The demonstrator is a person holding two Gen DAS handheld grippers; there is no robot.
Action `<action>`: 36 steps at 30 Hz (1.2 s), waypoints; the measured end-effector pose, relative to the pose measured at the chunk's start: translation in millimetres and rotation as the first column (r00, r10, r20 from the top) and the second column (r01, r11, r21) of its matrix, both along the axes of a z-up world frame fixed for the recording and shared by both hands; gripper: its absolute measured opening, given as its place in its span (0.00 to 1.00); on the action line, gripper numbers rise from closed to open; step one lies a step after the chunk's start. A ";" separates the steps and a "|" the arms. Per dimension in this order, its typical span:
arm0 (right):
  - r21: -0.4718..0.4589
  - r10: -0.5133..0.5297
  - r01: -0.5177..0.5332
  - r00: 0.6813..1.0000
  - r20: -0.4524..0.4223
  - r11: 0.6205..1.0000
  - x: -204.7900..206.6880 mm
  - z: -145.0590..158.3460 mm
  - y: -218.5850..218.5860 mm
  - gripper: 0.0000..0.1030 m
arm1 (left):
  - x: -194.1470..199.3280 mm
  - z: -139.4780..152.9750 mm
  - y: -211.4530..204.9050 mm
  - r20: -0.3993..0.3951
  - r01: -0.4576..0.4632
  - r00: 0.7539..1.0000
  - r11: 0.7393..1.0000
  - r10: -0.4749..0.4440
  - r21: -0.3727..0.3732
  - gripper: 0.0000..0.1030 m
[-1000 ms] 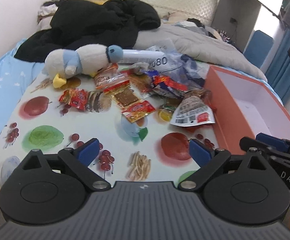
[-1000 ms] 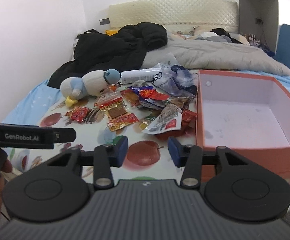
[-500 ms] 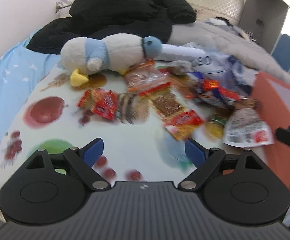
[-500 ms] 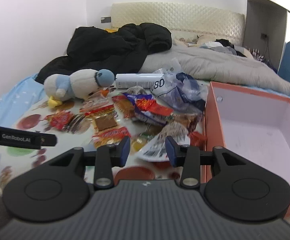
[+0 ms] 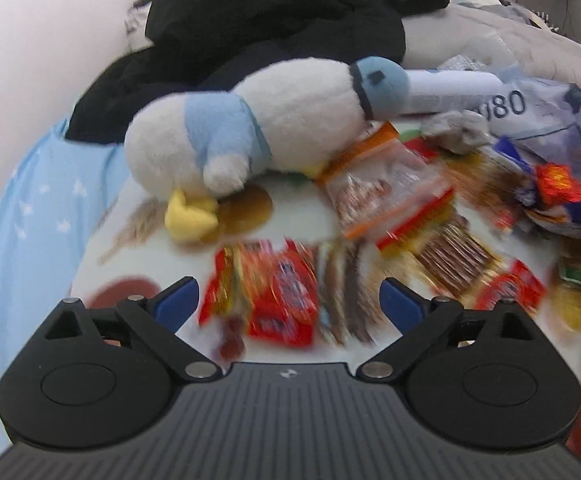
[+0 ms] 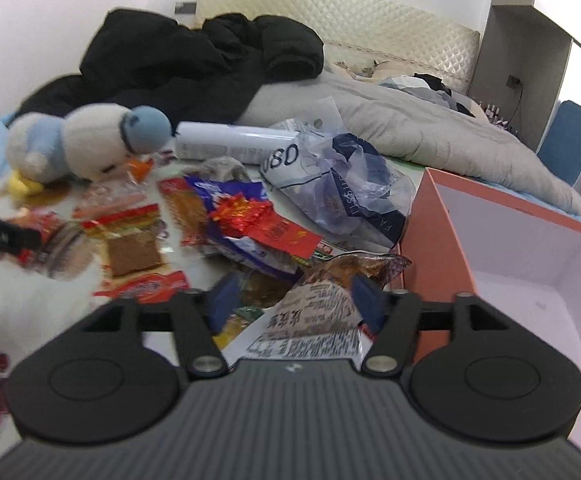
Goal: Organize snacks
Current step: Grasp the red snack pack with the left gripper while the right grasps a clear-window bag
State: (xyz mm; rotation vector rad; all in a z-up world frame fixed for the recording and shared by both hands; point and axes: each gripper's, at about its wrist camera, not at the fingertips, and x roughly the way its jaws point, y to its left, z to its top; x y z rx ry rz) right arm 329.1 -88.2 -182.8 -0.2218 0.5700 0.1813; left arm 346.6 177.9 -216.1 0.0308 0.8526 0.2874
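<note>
Here: left gripper (image 5: 288, 302), jaws opening, red packet (image 5: 278, 300) between them, ungripped. Right gripper (image 6: 295, 300), jaws opening, printed pouch (image 6: 314, 320) between them, untouched; box (image 6: 430, 240) beside.

plush toy (image 5: 274, 128): white, pale blue, yellow feet | box (image 6: 430, 240): orange outside, white inside | snack packet (image 5: 286, 300): red, yellow | cloth (image 5: 102, 248): white with fruit print | coat (image 6: 194, 60): black | bedsheet (image 5: 30, 208): light blue, white stars | gripper pads (image 5: 176, 300): blue
</note>
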 end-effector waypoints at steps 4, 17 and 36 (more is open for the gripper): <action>-0.027 -0.005 0.005 1.000 -0.019 1.000 14.7 -8.5 2.4 0.66 | 21.6 -15.1 15.0 -0.024 0.010 1.000 1.000 -0.010 -0.029 0.96; -0.168 -0.062 0.064 0.998 0.015 0.984 32.1 -46.4 12.3 0.64 | 31.3 -43.4 49.6 -0.034 -0.009 0.999 0.994 0.006 -0.108 0.87; -0.142 0.036 -0.033 0.999 0.020 0.989 -30.3 -23.7 18.6 0.32 | -46.7 -23.7 8.0 -0.015 0.056 0.998 0.982 -0.060 -0.179 0.71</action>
